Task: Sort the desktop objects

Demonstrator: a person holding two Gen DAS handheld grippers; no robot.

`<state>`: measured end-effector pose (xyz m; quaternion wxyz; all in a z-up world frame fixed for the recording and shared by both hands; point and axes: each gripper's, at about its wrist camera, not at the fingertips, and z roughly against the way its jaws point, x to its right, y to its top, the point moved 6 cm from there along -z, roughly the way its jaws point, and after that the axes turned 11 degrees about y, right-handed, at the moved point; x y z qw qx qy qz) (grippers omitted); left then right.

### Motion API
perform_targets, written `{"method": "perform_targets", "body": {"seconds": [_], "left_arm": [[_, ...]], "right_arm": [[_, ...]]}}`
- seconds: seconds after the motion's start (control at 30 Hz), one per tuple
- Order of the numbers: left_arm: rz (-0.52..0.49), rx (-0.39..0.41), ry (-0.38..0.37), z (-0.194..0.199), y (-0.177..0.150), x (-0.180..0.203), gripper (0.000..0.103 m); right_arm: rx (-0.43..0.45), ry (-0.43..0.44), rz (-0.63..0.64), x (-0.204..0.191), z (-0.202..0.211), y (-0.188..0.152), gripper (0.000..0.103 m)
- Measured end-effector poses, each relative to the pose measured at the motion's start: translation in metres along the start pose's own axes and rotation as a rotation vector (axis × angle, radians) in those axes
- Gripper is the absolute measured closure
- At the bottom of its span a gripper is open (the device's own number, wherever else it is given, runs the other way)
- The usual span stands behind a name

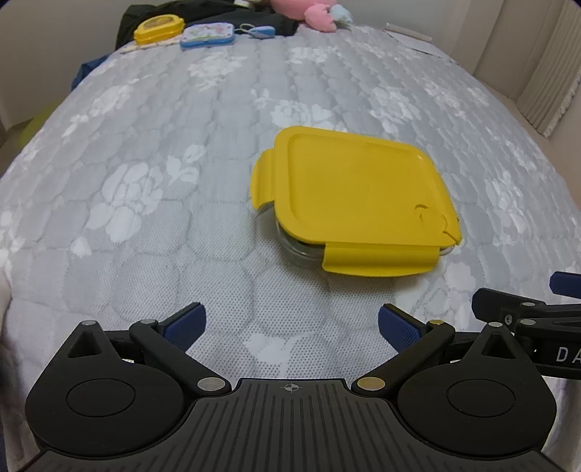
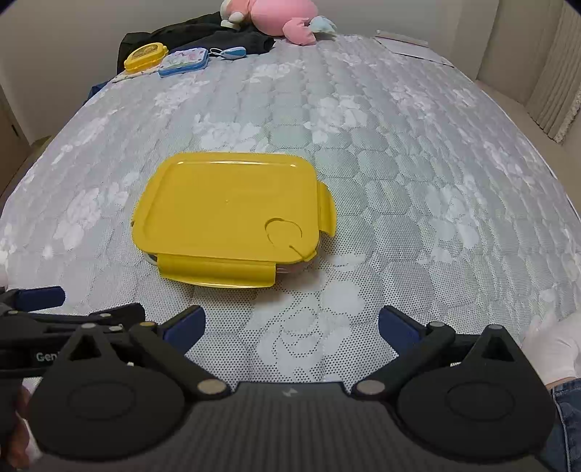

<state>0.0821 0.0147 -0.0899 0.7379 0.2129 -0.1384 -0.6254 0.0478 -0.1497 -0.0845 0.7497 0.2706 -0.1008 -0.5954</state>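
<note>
A clear container with a yellow clip-on lid [image 1: 357, 196] [image 2: 232, 214] lies flat on the grey floral mattress [image 1: 163, 152] [image 2: 417, 163]. My left gripper [image 1: 292, 325] is open, low over the mattress, short of the container and to its left. My right gripper [image 2: 292, 323] is open too, in front of the container's near edge and slightly to its right. Nothing sits between either pair of blue pads. Each gripper shows at the edge of the other's view: the right gripper [image 1: 526, 312] and the left gripper [image 2: 54, 308].
At the far end lie a small yellow box [image 1: 158, 28] [image 2: 145, 56], a blue-rimmed flowered tin [image 1: 207, 35] [image 2: 184, 61], a blue keyring [image 2: 232, 53], dark cloth [image 2: 203, 38] and a pink plush toy [image 2: 279, 16]. A white-gloved hand [image 2: 552, 348] rests at right.
</note>
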Motion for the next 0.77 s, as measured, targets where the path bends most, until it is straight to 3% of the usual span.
{"method": "perform_targets", "body": {"seconds": [0.43, 0.6, 0.7, 0.77], "left_arm": [[-0.006, -0.018, 0.01, -0.001, -0.001, 0.001, 0.0], [0.031, -0.013, 0.007, 0.005, 0.004, -0.015, 0.0], [0.012, 0.049, 0.02, 0.013, 0.018, -0.04, 0.0], [0.018, 0.147, 0.05, 0.011, 0.039, -0.063, 0.0]], "right_arm": [[-0.005, -0.001, 0.0, 0.0, -0.001, 0.0, 0.001], [0.035, 0.002, -0.004, 0.011, 0.005, 0.002, 0.001], [0.076, -0.036, -0.015, 0.045, 0.005, 0.006, 0.001], [0.129, -0.095, -0.042, 0.079, 0.0, 0.012, 0.001]]}}
